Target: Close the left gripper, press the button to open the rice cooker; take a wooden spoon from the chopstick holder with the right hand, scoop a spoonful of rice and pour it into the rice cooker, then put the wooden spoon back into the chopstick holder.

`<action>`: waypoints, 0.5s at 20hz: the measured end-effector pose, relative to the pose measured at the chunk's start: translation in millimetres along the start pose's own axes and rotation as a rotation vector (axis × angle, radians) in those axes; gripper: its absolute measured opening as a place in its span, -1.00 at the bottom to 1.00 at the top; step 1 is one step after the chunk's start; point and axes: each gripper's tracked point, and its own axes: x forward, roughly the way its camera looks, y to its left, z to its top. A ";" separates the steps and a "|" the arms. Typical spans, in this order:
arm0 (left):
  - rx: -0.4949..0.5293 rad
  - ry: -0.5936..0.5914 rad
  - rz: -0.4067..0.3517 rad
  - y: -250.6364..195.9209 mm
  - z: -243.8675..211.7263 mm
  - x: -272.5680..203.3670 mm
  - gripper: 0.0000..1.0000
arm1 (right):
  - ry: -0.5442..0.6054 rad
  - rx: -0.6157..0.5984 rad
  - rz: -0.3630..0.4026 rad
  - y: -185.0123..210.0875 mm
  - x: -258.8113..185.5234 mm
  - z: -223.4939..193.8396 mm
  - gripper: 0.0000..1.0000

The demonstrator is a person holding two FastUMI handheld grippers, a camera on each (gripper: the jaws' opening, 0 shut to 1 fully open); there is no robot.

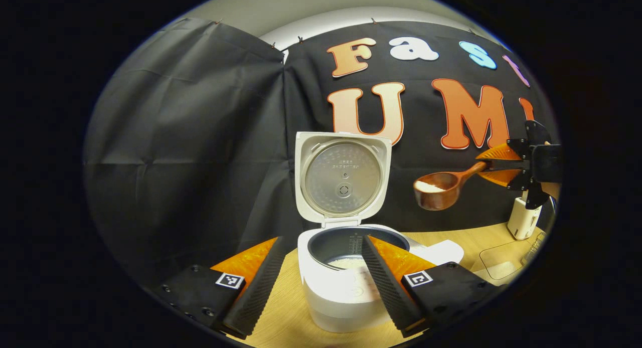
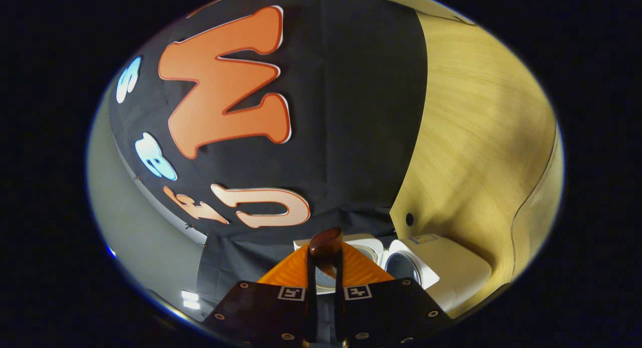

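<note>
Black cloth (image 1: 190, 137) hangs across the back as the booth wall, creased, two panels meeting at a seam and pinned along the top edge. Above it, a pale wall (image 1: 281, 7) shows. Down below, a light wooden table (image 1: 281, 318); in the right gripper view its grain (image 2: 476, 137) runs tilted, softly shadowed.

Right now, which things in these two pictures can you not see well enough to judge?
- Rice cooker front, left gripper view: the left hand-held gripper finger covers part of the button area.
- Chopstick holder, left gripper view: at the edge, partly behind the right hand-held gripper; its contents cannot be told.
- Wooden spoon, right gripper view: seen handle-end on, so bowl and rice are hidden.
</note>
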 end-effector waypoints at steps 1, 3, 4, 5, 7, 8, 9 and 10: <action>0.000 -0.006 0.004 -0.5 1.1 -0.5 0.99 | 0.012 -0.005 -0.005 -1.0 10.4 -7.8 -0.74; 0.002 -0.019 0.008 0.8 2.9 -0.6 0.92 | 0.022 -0.025 -0.020 -2.2 27.0 -17.5 -0.74; 0.003 -0.024 0.010 1.6 3.3 -0.2 0.92 | 0.014 -0.048 -0.023 -2.6 34.4 -18.2 -0.73; 0.005 -0.024 0.011 1.3 2.8 0.3 0.92 | -0.001 -0.078 -0.023 -2.1 39.8 -18.7 -0.73; 0.011 -0.023 0.023 3.1 1.9 0.4 0.92 | -0.038 -0.188 -0.030 -3.1 52.4 -16.9 -0.74; 0.013 -0.020 0.025 2.8 0.5 1.2 0.99 | -0.059 -0.244 -0.034 -3.5 58.7 -14.5 -0.73; 0.011 -0.017 0.025 2.5 -0.7 1.5 0.92 | -0.073 -0.286 -0.034 -2.5 62.6 -14.6 -0.73; 0.010 -0.014 0.025 3.3 -1.6 1.5 0.92 | -0.080 -0.321 -0.036 -2.5 66.9 -14.6 -0.73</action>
